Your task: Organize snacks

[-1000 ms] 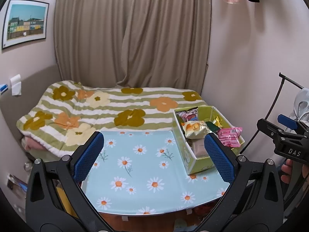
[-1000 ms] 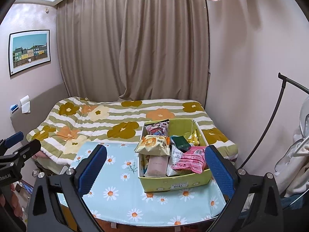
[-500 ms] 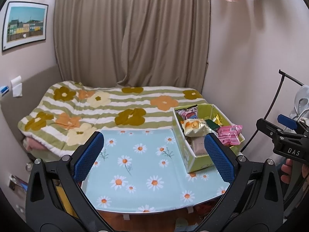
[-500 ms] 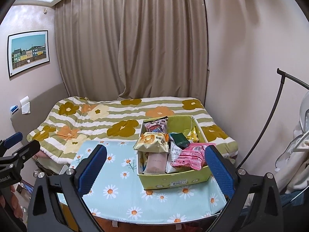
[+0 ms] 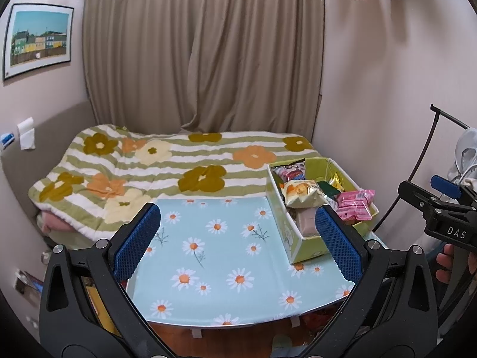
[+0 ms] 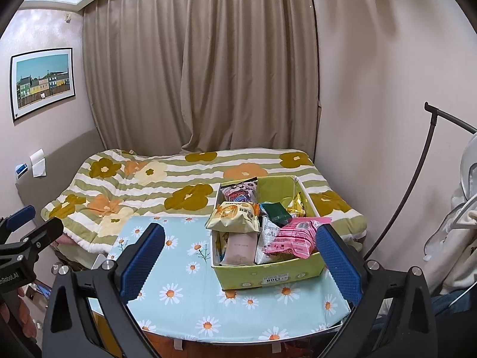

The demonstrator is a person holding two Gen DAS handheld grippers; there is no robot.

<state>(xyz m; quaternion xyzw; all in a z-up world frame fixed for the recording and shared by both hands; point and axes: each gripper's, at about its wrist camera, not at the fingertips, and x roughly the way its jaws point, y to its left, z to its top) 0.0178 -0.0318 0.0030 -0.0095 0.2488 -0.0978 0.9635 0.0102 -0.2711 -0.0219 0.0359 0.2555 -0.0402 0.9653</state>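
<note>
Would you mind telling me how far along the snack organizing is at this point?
Nothing looks done yet: every snack sits piled in the green box, and the daisy tablecloth holds nothing else. Both claws, left and right, are open and empty. All sorting remains.

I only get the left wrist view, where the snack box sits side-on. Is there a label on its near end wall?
Observer: Yes. The right wrist view shows a white sticker on the near wall of the green box.
Operator: The right tool is edge-on for me. Open or shut?
Observer: Open wide, with nothing between its fingers.
Operator: What sits between the pale pink pouch and the bright pink bag?
Observer: A white packet covered in small print.
</note>
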